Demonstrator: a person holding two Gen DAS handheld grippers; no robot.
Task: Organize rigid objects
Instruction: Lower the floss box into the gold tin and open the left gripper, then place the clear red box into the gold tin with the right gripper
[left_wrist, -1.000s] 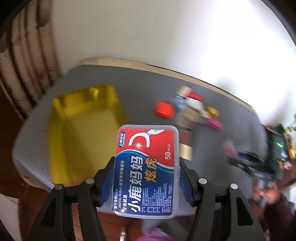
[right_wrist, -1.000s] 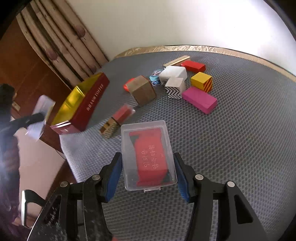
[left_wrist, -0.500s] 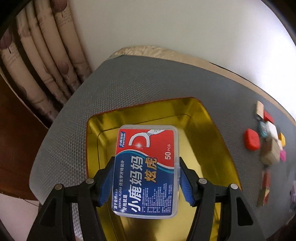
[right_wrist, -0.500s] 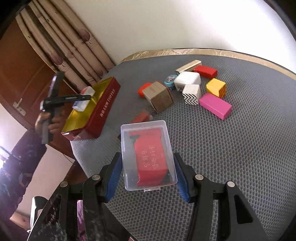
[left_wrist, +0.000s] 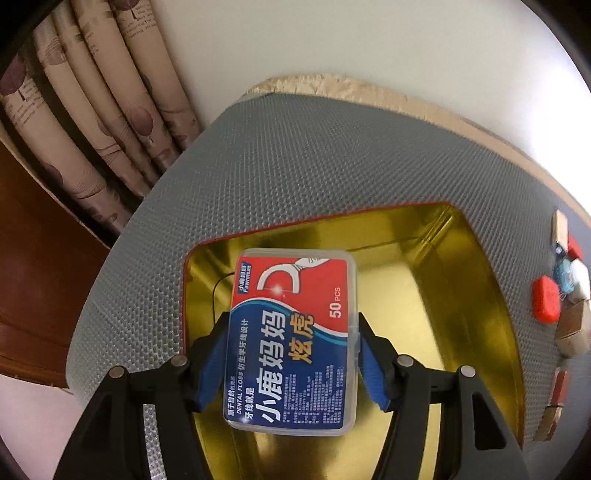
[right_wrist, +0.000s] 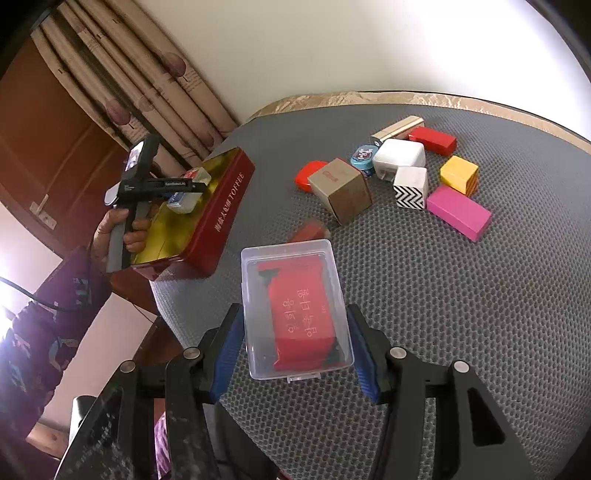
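My left gripper (left_wrist: 291, 354) is shut on a clear dental floss box (left_wrist: 293, 343) with a red and blue label, held over the gold inside of the red toffee tin (left_wrist: 436, 258). From the right wrist view that same gripper (right_wrist: 184, 192) and a hand hover over the tin (right_wrist: 225, 210) at the mat's left edge. My right gripper (right_wrist: 295, 343) is shut on a clear plastic case (right_wrist: 295, 310) with a red card pack inside, above the grey mat (right_wrist: 443, 314).
Loose blocks lie at the mat's far side: a cardboard cube (right_wrist: 343, 188), pink block (right_wrist: 458, 212), yellow block (right_wrist: 460, 173), zigzag box (right_wrist: 410, 186), white box (right_wrist: 399, 157), red boxes (right_wrist: 432, 138). Curtains (left_wrist: 92, 110) hang behind the tin. The mat's edge drops off left.
The left gripper swung left and down with the floss box, from over the mat beside the tin to over the tin's inside. The right gripper stayed almost in place with its case.
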